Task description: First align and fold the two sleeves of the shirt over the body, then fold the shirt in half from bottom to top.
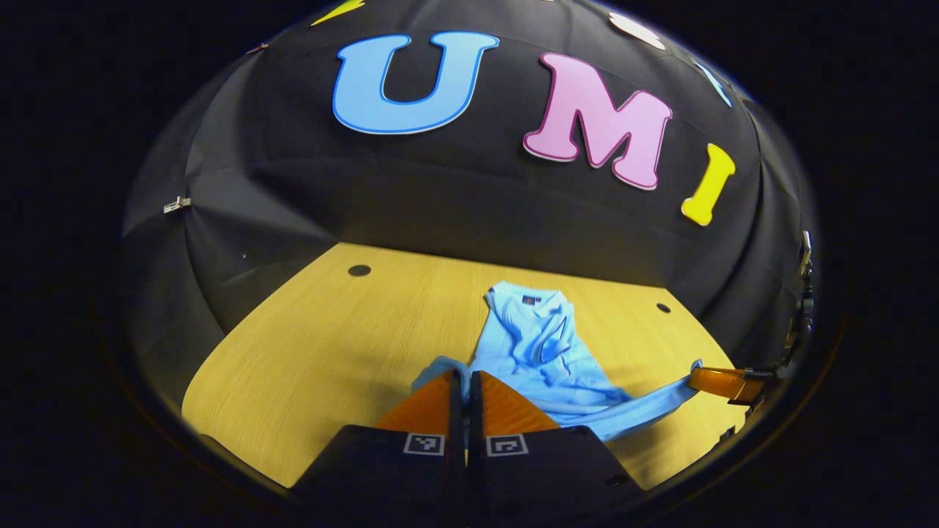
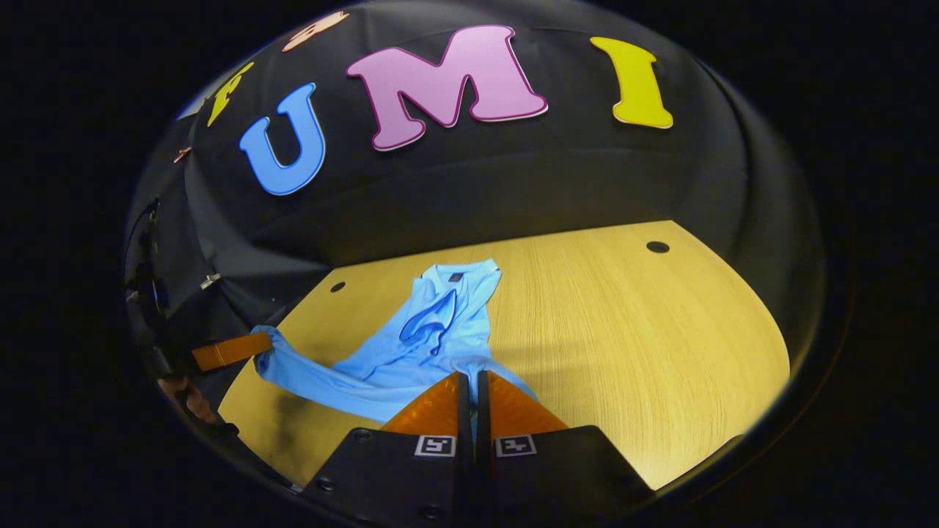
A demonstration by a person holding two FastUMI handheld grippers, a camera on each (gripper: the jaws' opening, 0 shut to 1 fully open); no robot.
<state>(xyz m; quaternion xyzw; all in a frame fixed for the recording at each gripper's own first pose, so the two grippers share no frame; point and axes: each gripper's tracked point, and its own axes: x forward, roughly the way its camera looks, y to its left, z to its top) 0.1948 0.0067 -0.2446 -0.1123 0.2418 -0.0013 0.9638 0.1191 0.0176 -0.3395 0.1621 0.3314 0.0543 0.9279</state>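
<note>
both-handed, left gripper (image 1: 465, 381) and right gripper (image 2: 470, 383) clenched on blue shirt (image 1: 530, 345) hem, collar label illegible

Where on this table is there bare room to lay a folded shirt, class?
Bare wood lies left of the light blue shirt in the left gripper view, toward the table hole, and right of it in the right gripper view. The near edge is crowded: left claw and right claw pinch cloth.

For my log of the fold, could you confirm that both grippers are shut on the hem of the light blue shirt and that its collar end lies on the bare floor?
One detail is wrong: the collar end of the light blue shirt lies on the wooden table, not the floor, as the right gripper view shows. The left gripper and right gripper are indeed shut on its hem.
</note>
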